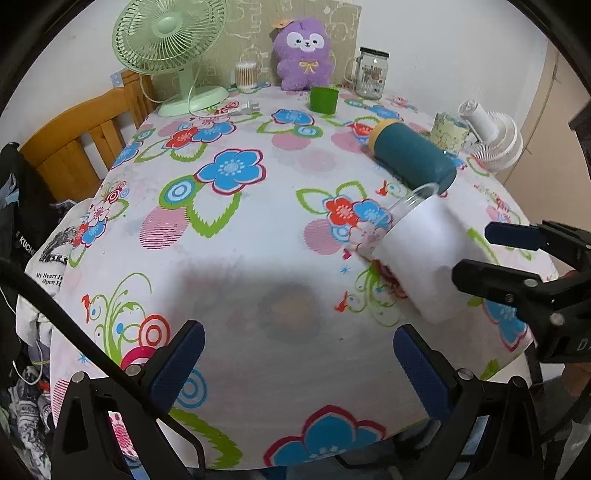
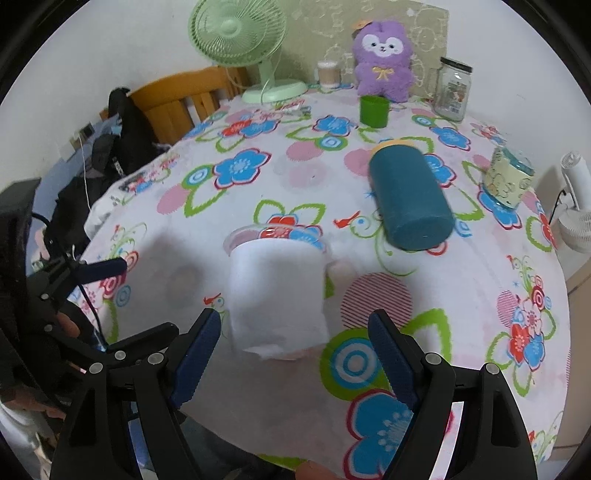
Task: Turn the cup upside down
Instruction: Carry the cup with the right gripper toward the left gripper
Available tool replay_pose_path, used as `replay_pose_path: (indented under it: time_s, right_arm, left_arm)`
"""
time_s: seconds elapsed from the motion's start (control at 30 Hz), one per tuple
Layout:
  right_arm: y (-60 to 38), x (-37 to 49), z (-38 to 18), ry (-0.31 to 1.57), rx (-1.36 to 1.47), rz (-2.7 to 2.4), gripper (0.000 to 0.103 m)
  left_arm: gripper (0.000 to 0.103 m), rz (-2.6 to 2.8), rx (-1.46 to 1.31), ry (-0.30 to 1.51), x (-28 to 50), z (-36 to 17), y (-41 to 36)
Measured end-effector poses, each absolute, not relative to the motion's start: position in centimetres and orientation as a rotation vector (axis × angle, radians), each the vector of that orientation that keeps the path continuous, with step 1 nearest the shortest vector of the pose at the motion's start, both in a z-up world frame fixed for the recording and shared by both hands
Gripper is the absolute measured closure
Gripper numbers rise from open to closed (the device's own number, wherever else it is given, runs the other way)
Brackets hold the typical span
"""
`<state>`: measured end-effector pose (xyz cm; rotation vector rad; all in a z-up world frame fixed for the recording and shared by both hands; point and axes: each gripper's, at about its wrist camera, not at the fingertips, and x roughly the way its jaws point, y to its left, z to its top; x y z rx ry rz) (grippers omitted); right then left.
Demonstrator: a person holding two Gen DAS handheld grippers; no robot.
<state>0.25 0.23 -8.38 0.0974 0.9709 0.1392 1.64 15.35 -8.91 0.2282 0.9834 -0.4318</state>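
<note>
The cup (image 2: 277,295) is clear plastic with a white sleeve, and it looks blurred. It is tipped over with its open rim pointing away from me and its base nearest my right gripper (image 2: 293,317). That gripper is open: the left pad is close to the cup's side and the right pad stands well apart. I cannot tell whether the cup rests on the floral tablecloth (image 2: 258,184). In the left wrist view the cup (image 1: 421,254) lies just left of the right gripper (image 1: 474,251). My left gripper (image 1: 299,328) is open over bare cloth, holding nothing.
A teal bottle (image 2: 410,199) with a yellow cap lies on its side just beyond the cup. Farther back stand a green cup (image 2: 374,110), a glass jar (image 2: 453,90), a purple plush (image 2: 384,61), a green fan (image 2: 240,33) and a patterned mug (image 2: 509,181). A wooden chair (image 1: 74,147) stands left.
</note>
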Motion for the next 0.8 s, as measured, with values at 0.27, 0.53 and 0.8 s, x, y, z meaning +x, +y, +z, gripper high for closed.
replay_pose_path:
  time_s: [0.27, 0.53, 0.8]
  right_arm:
    - [-4.0, -2.1, -6.9, 0.911, 0.153, 0.102, 0.019]
    - [-7.4, -4.1, -6.8, 0.882, 0.182, 0.076, 0.019]
    - [-10.3, -5.2, -7.7, 0.875, 0.213, 0.055, 0.019]
  left_arm:
    - [0.0, -0.425, 0.116, 0.973, 0.5, -9.0, 13.0]
    - [0.0, -0.412, 0.064, 0.958, -0.8, -9.0, 10.5]
    - [0.0, -0.389, 0.01, 0.954, -1.7, -9.9, 8.2]
